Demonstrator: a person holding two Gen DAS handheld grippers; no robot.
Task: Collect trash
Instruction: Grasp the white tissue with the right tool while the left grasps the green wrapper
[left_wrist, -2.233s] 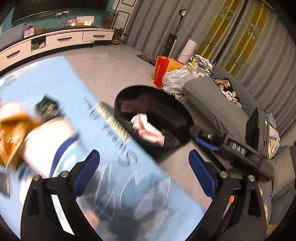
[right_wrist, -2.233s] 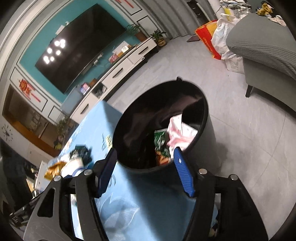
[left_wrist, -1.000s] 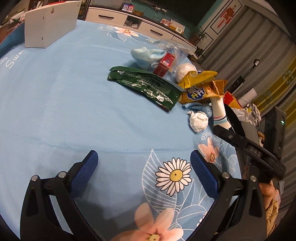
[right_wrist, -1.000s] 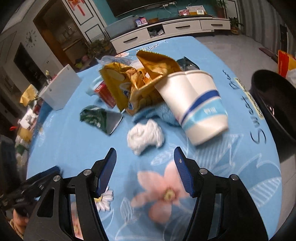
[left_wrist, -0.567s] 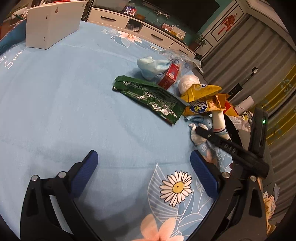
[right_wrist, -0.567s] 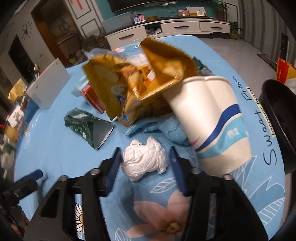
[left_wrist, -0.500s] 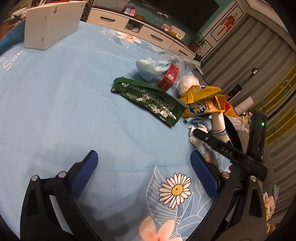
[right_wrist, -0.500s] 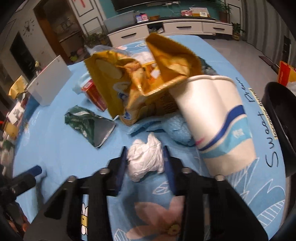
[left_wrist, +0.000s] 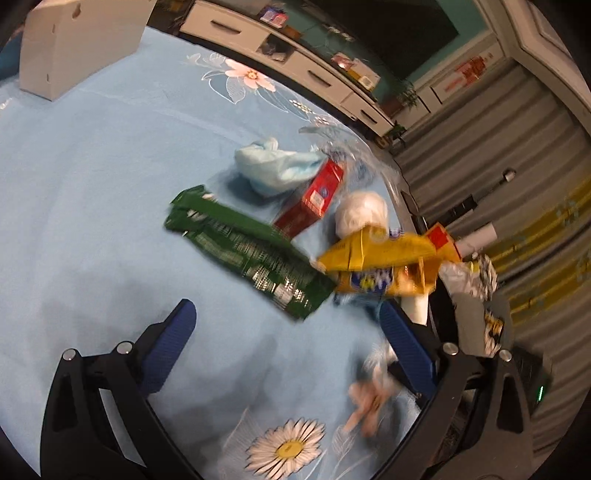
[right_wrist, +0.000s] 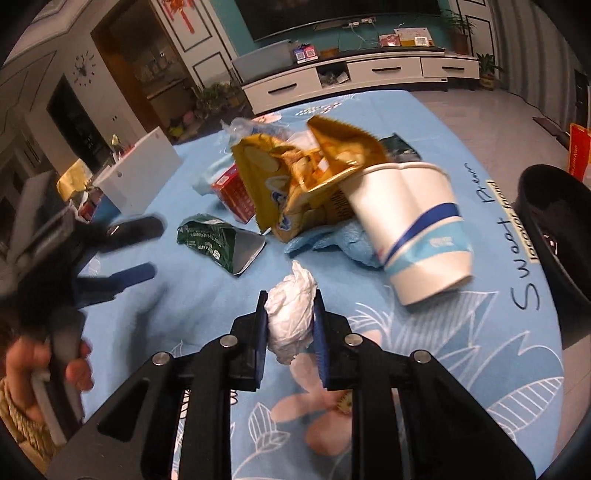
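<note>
Spilling from paper cup (right_wrist: 413, 229): chip bag (right_wrist: 295, 177)

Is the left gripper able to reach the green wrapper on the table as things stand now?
Probably yes. The left gripper is open and empty, and the green wrapper lies flat just ahead of its fingers with only bare tablecloth between; nothing covers its near end.

White tissue wad (right_wrist: 291, 314); floral blue tablecloth (right_wrist: 461, 350)
</note>
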